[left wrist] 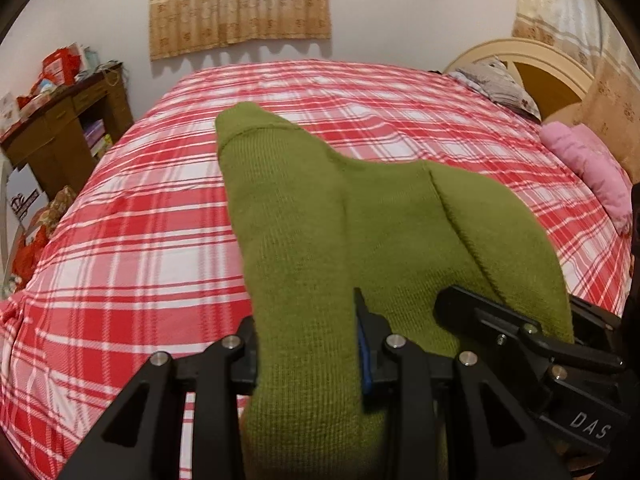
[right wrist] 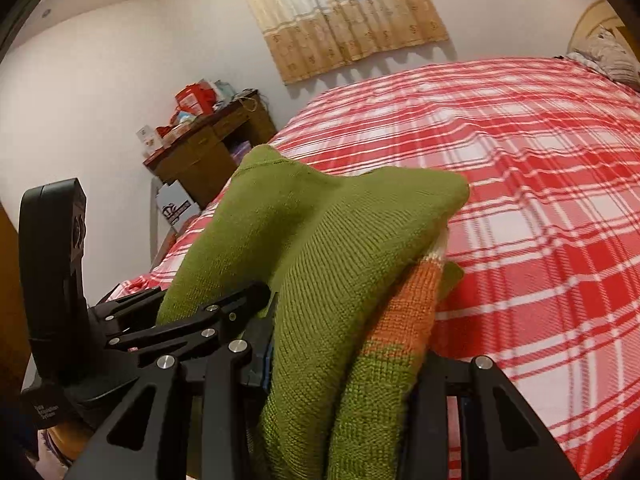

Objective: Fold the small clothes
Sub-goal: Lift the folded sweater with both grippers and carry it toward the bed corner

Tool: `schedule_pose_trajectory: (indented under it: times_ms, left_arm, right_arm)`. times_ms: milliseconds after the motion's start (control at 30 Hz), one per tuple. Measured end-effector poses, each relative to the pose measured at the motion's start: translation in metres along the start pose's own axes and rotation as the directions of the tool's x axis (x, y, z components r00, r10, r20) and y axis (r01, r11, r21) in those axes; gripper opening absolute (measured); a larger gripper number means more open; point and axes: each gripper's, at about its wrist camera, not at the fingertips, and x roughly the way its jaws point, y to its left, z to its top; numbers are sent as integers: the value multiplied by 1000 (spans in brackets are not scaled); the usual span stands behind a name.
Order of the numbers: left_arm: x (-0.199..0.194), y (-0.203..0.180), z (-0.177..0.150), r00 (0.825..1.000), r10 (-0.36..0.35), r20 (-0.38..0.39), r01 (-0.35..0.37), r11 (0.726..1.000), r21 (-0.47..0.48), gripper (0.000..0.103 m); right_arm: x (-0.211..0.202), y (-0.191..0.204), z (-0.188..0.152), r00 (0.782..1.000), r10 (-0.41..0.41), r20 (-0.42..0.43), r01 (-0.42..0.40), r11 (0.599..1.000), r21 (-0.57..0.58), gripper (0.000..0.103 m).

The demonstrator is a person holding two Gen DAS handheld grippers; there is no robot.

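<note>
While both grippers carry it above the plaid bed, the green knit hangs bunched: left gripper fingers narrow, clamped on one edge; right gripper fingers likewise pinching the green-and-orange end. Step in hand, by judgement: transport for laying out. Next move calls for lowering and spreading it flat on the bed. No containers are discernible.
</note>
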Motion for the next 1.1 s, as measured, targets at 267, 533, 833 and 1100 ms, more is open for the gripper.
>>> schedule_pose_trajectory:
  times_ms: [267, 533, 833, 1100]
  left_arm:
    - [-10, 44, -7, 999, 50, 8, -49, 997, -67, 34]
    - [-20, 90, -16, 994, 109, 9, -107, 986, -130, 34]
    - [-26, 132, -23, 987, 161, 2, -157, 968, -195, 34]
    - [-38, 180, -27, 974, 225, 14, -215, 945, -248, 34]
  right_arm:
    - [26, 37, 3, 998, 57, -28, -58, 997, -41, 38]
    - [57, 79, 5, 990, 120, -68, -126, 988, -88, 38]
    - [89, 118, 6, 978, 176, -109, -190, 974, -127, 38]
    - [121, 167, 13, 958, 251, -137, -272, 949, -160, 38]
